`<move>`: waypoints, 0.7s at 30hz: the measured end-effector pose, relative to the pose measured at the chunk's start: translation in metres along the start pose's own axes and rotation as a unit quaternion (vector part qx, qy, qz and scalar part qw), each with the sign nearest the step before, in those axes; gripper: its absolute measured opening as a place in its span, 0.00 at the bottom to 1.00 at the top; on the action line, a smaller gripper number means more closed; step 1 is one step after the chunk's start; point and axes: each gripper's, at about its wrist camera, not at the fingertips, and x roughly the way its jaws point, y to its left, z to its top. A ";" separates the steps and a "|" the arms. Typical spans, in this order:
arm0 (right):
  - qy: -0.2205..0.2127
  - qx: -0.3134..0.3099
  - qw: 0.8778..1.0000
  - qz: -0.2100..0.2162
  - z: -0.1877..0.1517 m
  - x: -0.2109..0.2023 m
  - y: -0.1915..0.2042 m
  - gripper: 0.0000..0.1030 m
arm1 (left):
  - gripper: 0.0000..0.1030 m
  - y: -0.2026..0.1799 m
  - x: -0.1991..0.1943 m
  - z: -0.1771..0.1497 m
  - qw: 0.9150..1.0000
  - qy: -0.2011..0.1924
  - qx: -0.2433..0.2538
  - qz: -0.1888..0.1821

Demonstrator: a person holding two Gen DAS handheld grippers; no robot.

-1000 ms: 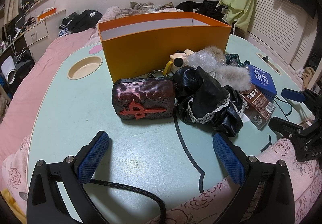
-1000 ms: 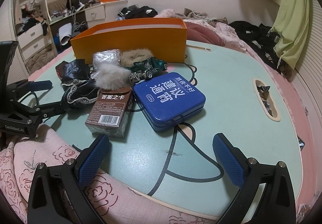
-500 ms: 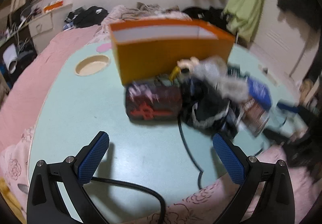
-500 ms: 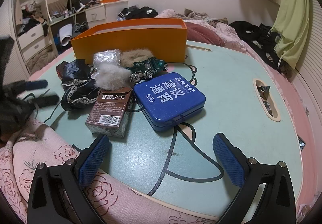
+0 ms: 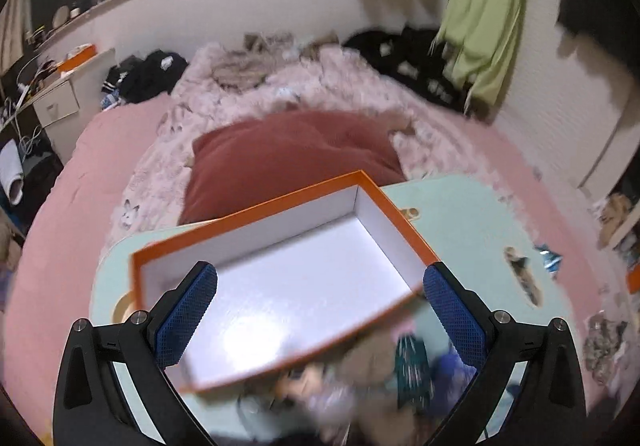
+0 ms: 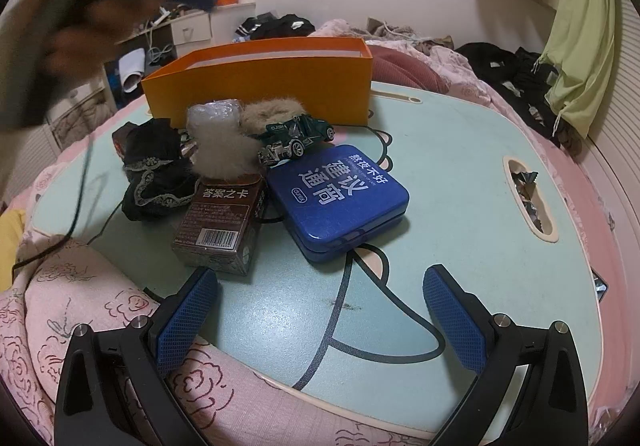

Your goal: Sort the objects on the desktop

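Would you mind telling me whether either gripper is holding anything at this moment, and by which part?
Nothing is held. The left gripper is open above the empty orange box, and the right gripper is open over the table.

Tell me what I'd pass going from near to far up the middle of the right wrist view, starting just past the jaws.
Blue tin → green toy truck → orange box → pink bedding with dark clothes beyond the table.

Glossy blue metal tin, matt orange cardboard box, fluffy fur piece.
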 end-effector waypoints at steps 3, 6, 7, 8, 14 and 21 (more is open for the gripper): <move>-0.001 0.000 1.000 0.001 0.001 0.001 0.000 1.00 | 1.00 -0.021 0.039 0.005 0.998 0.036 0.025 0.047; -0.001 0.000 1.000 0.002 0.002 0.002 0.000 1.00 | 1.00 -0.031 0.061 -0.002 0.994 0.067 0.043 0.071; -0.002 0.000 1.000 0.002 0.002 0.002 0.000 1.00 | 1.00 -0.030 0.060 -0.006 0.995 0.062 0.041 0.069; -0.001 0.000 1.000 0.002 0.002 0.002 0.000 1.00 | 1.00 -0.029 0.059 -0.009 0.995 0.061 0.041 0.061; -0.001 0.000 1.000 0.002 0.001 0.002 0.001 1.00 | 1.00 -0.029 0.052 -0.019 0.995 0.057 0.063 0.047; -0.002 0.000 1.000 0.002 0.001 0.002 0.001 1.00 | 1.00 -0.022 0.017 -0.013 0.998 -0.006 0.051 0.029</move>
